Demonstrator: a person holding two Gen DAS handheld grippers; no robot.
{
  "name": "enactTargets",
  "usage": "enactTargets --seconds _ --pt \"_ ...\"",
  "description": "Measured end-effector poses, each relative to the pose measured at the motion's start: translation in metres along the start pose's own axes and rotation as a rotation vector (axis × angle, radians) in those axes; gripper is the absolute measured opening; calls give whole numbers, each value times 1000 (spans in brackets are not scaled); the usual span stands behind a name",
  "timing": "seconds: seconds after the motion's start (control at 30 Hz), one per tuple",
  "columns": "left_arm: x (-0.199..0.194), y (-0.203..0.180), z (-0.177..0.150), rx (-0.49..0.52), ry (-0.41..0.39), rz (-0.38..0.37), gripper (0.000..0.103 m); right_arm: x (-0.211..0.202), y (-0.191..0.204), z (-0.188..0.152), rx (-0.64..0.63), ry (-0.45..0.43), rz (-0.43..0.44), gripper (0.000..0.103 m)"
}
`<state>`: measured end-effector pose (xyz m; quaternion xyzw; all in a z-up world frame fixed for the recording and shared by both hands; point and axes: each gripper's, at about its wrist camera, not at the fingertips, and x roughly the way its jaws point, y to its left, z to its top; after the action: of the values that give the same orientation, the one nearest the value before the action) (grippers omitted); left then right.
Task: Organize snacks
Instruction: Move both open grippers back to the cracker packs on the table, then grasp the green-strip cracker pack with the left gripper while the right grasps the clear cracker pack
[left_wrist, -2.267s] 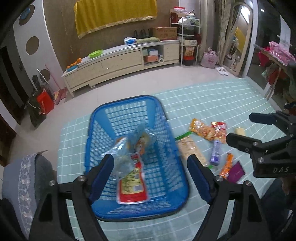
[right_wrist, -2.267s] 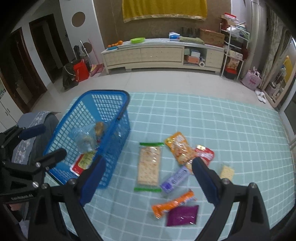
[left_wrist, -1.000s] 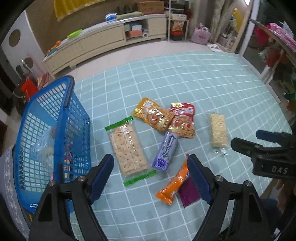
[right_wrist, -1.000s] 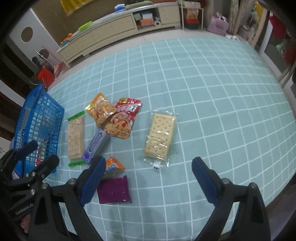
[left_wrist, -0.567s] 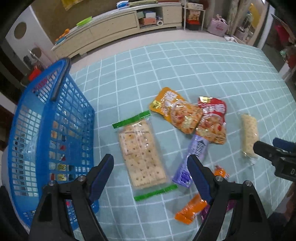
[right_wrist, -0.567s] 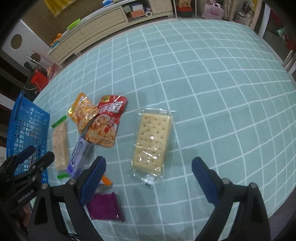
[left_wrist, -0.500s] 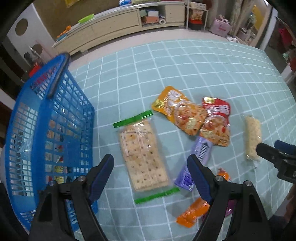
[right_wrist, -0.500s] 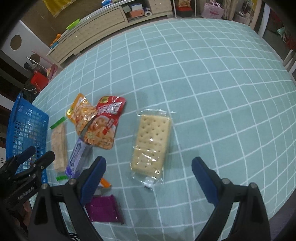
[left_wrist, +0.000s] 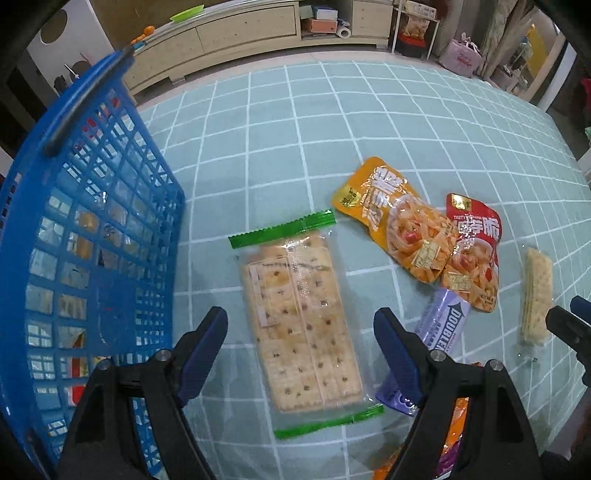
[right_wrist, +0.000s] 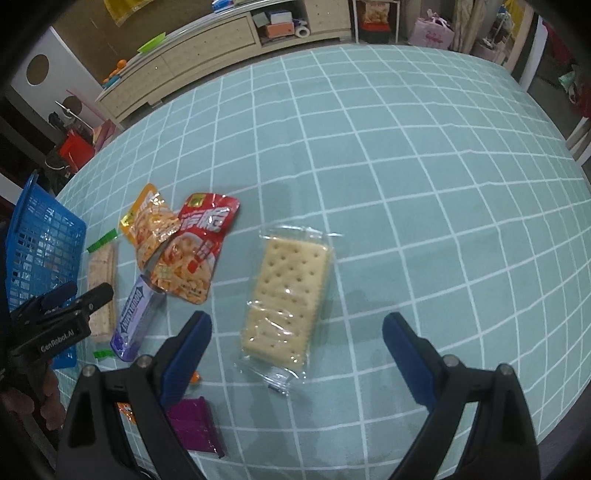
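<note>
A table under a teal checked cloth (right_wrist: 424, 155) fills both views. At its left edge stands a blue mesh basket (left_wrist: 92, 229), with packets dimly visible through its wall. Just right of the basket lies a long cracker pack with green ends (left_wrist: 301, 317); the left gripper (left_wrist: 301, 343) hangs above its near half, jaws spread wide and holding nothing. Farther right, an orange snack pouch (left_wrist: 391, 218) overlaps a red snack pouch (left_wrist: 474, 251), whose near end lies over a purple gum pack (left_wrist: 441, 328). A clear-wrapped cracker pack (right_wrist: 286, 299) lies apart to the right, and the right gripper (right_wrist: 297, 341) hovers over its near end, jaws likewise released and empty. Near the table's front edge sit a purple packet (right_wrist: 195, 428) and a mostly hidden orange wrapper (left_wrist: 456, 417).
</note>
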<state>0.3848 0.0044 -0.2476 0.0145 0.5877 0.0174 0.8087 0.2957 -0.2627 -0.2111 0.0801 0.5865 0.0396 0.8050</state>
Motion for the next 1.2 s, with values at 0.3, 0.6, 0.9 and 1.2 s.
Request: enactTargets --seconds 0.3,0.6,0.9,1.2 --pt "23 15 -3 9 43 -58 54 -11 -7 -4 -10 5 -9 96" --pt "4 12 -30 8 14 -87 53 -8 1 2 17 35 -60 96" --pt "-13 5 -48 30 -34 -85 53 4 16 18 32 21 -139 96" --pt "-15 7 -50 39 -40 -98 53 33 39 34 28 69 -81 53"
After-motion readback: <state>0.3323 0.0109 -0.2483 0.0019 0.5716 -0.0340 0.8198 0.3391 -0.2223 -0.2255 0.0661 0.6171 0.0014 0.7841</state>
